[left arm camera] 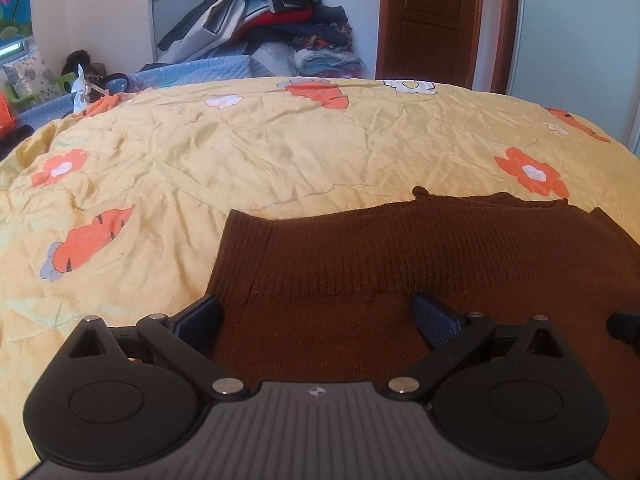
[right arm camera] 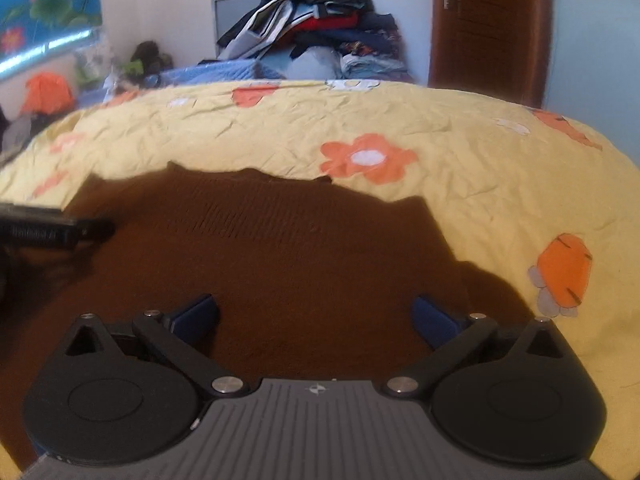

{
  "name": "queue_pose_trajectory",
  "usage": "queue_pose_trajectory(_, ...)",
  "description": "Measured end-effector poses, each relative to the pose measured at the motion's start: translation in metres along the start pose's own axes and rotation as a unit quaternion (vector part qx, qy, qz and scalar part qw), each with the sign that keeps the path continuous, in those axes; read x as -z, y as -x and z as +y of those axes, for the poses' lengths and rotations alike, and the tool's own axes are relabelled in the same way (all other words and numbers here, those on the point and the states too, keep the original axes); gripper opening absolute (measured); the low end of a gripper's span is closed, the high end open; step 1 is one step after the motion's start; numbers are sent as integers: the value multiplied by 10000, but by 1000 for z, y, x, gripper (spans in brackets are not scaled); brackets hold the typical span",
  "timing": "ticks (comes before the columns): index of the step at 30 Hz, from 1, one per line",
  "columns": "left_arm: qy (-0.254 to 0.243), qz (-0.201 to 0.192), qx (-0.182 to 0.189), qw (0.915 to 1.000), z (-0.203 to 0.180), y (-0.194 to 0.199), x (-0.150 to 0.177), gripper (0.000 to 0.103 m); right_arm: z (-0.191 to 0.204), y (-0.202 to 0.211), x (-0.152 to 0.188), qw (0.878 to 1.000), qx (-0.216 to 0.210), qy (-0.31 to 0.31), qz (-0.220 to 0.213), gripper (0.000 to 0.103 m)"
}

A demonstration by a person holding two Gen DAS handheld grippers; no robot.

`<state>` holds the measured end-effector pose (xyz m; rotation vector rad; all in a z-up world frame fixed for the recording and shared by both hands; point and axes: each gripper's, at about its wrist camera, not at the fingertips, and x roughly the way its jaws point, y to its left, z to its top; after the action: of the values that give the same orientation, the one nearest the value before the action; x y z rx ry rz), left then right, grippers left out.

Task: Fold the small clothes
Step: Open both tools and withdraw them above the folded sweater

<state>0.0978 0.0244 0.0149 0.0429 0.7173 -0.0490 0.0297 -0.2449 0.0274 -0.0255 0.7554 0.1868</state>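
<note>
A brown knit sweater [left arm camera: 380,256] lies flat on a yellow bedspread [left arm camera: 260,152] with orange flowers and carrots. A ribbed band runs across its far part. My left gripper [left arm camera: 316,316] is open, its blue-padded fingers spread wide just above the sweater's left part, holding nothing. In the right wrist view the same sweater [right arm camera: 280,248] fills the middle. My right gripper [right arm camera: 316,314] is open too, above the sweater's right part, empty. The left gripper's finger [right arm camera: 52,226] shows at the left edge of the right wrist view.
A tall pile of clothes [left arm camera: 272,20] stands beyond the bed's far edge, next to a brown door [left arm camera: 428,20]. Blue quilted bedding [left arm camera: 192,72] and small items lie at the far left. Bare bedspread [right arm camera: 500,160] stretches beyond and beside the sweater.
</note>
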Motion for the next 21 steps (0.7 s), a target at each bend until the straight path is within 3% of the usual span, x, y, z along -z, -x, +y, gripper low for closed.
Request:
queue_pose_trajectory(2,-44,79,-351,9993,-7,15,-1,102,6,4,-4,9995,210,178,139,103)
queue_pose_trajectory(3,8,54,-278,9996,-11,29,1,102,12,10,-6,9989,382,192,197,103)
queue_pose_trajectory(4,62,-20,-6,10000,-14,45,5,102,16,20,-8,9987,453,107,187,103)
queue_pose_trajectory(7,-110,-84,532,9985,-33,82,28,103,31,47,3,10000,-21,14,-88,103)
queue_pose_trajectory(10,-623,190,314,9974,-55,80,59,101,48,42,25,9992,-22,357,199,103)
queue_pose_trajectory(12,-668,-248,407,9966,-51,83,73,102,48,45,44,9978,-17,619,-222,103)
queue_pose_trajectory(17,-629,-203,498,9966,-46,81,70,103,43,54,27,9993,-6,336,163,103)
queue_pose_trajectory(21,-524,-242,511,9970,-44,82,71,103,39,59,38,9997,92,227,93,103)
